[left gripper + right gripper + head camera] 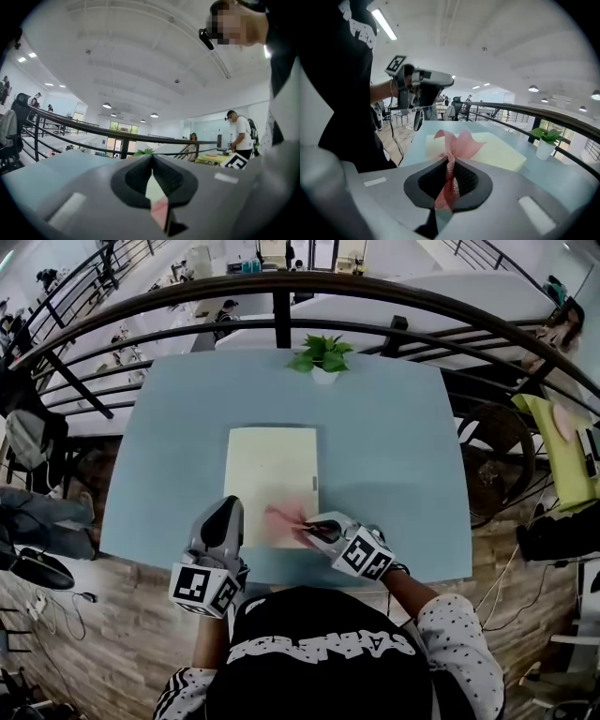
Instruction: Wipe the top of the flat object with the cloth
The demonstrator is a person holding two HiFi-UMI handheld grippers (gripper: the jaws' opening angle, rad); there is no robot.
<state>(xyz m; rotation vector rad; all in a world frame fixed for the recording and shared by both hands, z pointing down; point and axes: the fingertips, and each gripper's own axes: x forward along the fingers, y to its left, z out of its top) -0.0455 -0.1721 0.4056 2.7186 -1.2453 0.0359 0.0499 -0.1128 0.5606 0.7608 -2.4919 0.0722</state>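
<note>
At the near edge of the head view, a person's black shirt [319, 652] with white lettering is seen, and a gripper is held in each hand just beyond it. The left gripper [228, 508] is pointed away from the person over the near left corner of the pale yellow board [272, 470]; whether its tip touches the surface cannot be told. In the left gripper view its jaws are seen pressed together at the tips, with nothing held between them. The right gripper [315, 529] is angled in from the right toward the near edge of the board. Its jaws are clamped on the pink cloth [285, 518]. In the right gripper view a twisted strand of the cloth [451, 154] is pinched between the ribbed pads, and the loose end is fanned out beyond the jaws over the board [497, 152]. In the head view, the cloth is shown over the near right part of the board.

The board is laid flat near the middle of the blue counter [394, 446], its long sides running away from the person. At the far edge of the counter, well apart from the board, a small potted plant [322, 356] in a white pot is stood upright. A dark curved railing [281, 296] is seen behind it.
</note>
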